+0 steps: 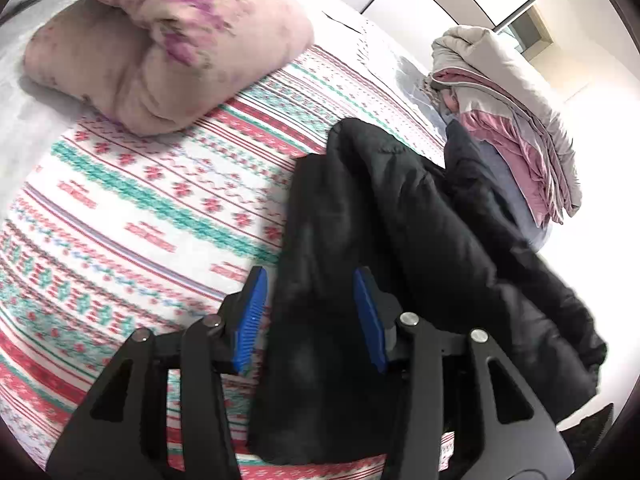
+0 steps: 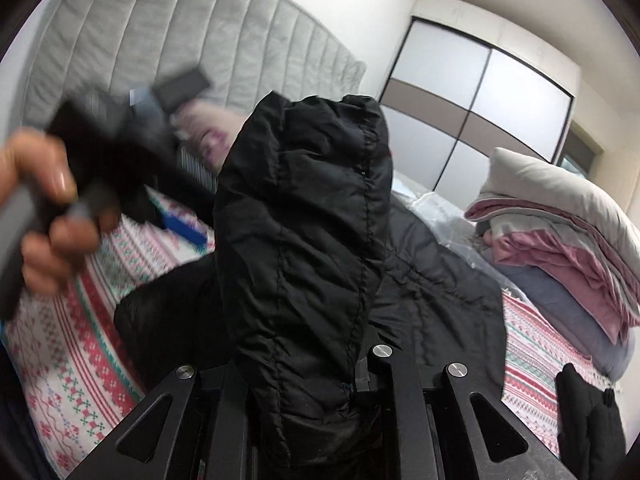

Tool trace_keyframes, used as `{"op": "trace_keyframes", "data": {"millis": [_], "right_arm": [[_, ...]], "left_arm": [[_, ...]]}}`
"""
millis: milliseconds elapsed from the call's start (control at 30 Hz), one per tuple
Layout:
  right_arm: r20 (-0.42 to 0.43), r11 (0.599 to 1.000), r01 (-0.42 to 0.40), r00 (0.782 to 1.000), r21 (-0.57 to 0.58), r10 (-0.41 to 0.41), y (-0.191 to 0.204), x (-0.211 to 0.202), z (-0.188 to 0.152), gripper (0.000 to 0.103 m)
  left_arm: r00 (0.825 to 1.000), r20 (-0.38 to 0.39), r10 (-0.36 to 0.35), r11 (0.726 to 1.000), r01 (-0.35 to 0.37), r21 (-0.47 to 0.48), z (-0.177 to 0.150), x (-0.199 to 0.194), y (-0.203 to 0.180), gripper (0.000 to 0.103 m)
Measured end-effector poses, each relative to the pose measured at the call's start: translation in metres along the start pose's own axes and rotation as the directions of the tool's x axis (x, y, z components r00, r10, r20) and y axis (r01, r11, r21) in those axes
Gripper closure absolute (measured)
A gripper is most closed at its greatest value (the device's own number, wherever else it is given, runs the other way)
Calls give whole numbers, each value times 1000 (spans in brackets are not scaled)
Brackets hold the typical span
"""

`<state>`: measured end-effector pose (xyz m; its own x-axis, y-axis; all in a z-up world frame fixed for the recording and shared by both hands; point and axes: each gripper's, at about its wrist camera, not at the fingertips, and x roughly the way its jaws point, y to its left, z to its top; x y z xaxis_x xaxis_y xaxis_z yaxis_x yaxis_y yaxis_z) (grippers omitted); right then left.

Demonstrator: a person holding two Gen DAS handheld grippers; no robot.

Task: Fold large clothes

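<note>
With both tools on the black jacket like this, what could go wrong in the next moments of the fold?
1. The left tool has its blue pads apart around a thick fold of the black puffer jacket; the slippery fabric may slide out when it closes.
2. The right tool lifts a bulky part of the jacket that blocks most of its camera view, so placement may be inexact.
3. The jacket lies close to the stack of folded bedding and may snag it.

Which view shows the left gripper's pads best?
Left wrist: both blue pads of the left gripper are sharp, with the black jacket between them. Right wrist shows it only blurred, in a hand.
</note>
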<state>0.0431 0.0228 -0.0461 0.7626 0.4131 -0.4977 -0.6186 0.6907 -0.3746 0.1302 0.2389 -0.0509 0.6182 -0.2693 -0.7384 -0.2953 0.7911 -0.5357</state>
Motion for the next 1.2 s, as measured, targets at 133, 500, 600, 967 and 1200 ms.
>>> {"op": "trace_keyframes", "data": {"millis": [133,500,600,967,1200], "right_arm": [[-51,999,-41,998,-20,40,13,10,-6,71],[78,859,-479,878,179,473,-45,-50,-3,21],[197,791,-523,852,317,484,-91,-67,-9,21],[-48,753,-303,913,584,405,-120,6,-38,23],[-113,853,-316,913,415,393,-54,28,-19,23]], "left_arm": [[999,-35,-29,997,27,-68,3,-3,21,52],[996,69,-59,998,60,-15,2,-33,8,45],[992,107,-74,997,71,32,-1,-41,-9,44],[986,157,-64,970,25,241,-22,-40,-80,33],[953,293,-76,965,-3,261,-21,-62,-91,33]]}}
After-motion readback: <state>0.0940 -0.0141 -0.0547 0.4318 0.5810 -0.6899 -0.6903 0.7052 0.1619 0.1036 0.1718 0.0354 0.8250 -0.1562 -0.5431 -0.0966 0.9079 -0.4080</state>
